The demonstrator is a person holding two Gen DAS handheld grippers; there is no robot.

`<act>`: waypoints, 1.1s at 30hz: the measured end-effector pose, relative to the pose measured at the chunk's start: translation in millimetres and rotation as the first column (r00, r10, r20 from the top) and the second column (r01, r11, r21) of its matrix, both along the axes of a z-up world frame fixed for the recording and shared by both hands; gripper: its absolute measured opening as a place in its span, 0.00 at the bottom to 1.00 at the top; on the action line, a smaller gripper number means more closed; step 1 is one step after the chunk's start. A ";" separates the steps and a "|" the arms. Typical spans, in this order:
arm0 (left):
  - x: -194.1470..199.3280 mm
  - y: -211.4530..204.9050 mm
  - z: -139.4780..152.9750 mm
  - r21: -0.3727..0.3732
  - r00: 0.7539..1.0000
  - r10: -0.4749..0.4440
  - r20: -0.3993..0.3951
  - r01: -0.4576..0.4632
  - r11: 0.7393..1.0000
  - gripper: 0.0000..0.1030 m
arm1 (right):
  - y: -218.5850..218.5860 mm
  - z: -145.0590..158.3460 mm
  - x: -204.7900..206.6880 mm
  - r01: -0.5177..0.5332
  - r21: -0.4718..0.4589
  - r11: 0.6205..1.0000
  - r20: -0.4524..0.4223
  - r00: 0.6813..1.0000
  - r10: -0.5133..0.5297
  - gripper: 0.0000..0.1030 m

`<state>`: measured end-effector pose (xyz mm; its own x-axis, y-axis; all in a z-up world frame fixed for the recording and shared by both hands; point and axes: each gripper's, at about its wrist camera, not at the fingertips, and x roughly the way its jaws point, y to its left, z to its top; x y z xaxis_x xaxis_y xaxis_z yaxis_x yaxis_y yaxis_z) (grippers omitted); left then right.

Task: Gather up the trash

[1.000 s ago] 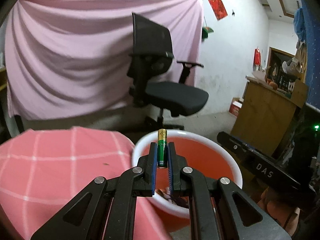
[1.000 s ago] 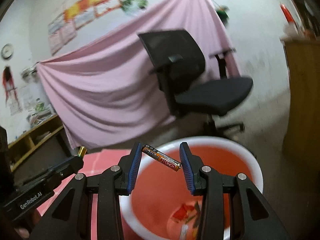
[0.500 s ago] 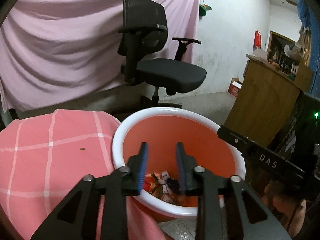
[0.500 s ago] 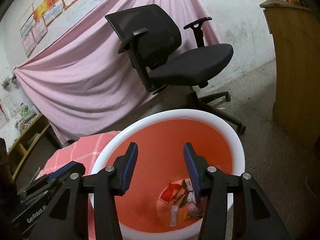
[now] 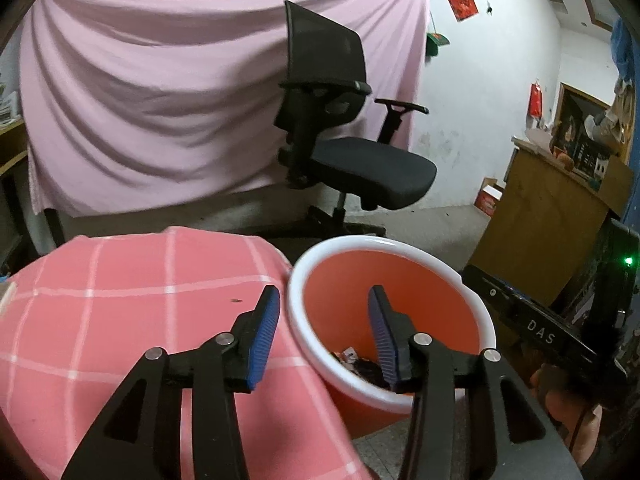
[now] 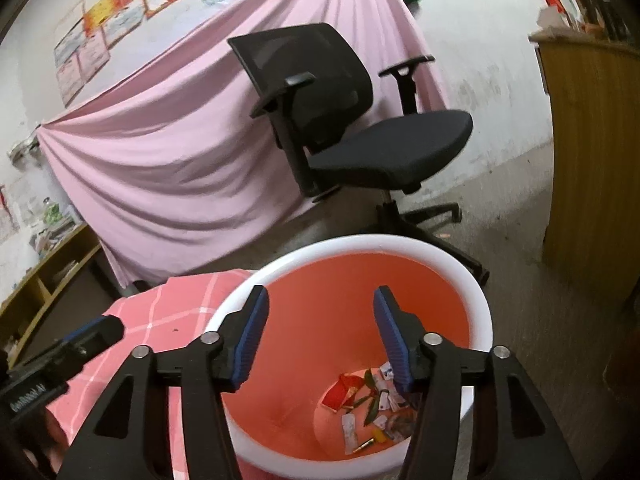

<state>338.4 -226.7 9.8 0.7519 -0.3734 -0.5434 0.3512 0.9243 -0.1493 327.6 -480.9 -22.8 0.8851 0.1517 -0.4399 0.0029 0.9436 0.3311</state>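
Observation:
A red bin with a white rim (image 5: 400, 248) (image 6: 360, 244) stands on the floor beside the table. Several scraps of trash (image 6: 372, 408) and a battery (image 6: 366, 446) lie at its bottom; trash also shows in the left wrist view (image 5: 356, 364). My left gripper (image 5: 322, 332) is open and empty, over the bin's left rim and the table edge. My right gripper (image 6: 318, 334) is open and empty above the bin's mouth. The left gripper's body (image 6: 60, 356) shows at the left of the right wrist view.
A table with a pink checked cloth (image 5: 132, 292) (image 6: 160, 320) lies left of the bin. A black office chair (image 5: 340, 152) (image 6: 360, 136) stands behind it before a pink drape (image 5: 160, 100). A wooden cabinet (image 5: 548, 228) is at the right. The other gripper's body (image 5: 532, 320) crosses right.
Both grippers held a battery one second ago; both opened and the batteries dropped into the bin. The jaws are now wider. The left gripper has shifted left toward the table.

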 end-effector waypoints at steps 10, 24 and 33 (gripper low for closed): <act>-53.5 53.1 27.7 0.018 0.994 0.068 0.087 -0.070 0.997 0.52 | 49.0 27.9 -36.5 -0.014 -0.095 0.995 0.142 0.989 0.027 0.86; -142.6 146.0 40.9 -0.105 0.968 0.196 0.157 -0.181 0.978 0.81 | 102.9 25.8 -117.9 -0.021 -0.191 0.981 0.330 0.940 0.084 1.00; -194.2 177.4 34.2 -0.099 0.942 0.262 0.209 -0.246 0.964 0.97 | 128.6 24.9 -168.5 -0.043 -0.189 0.981 0.371 0.922 0.112 1.00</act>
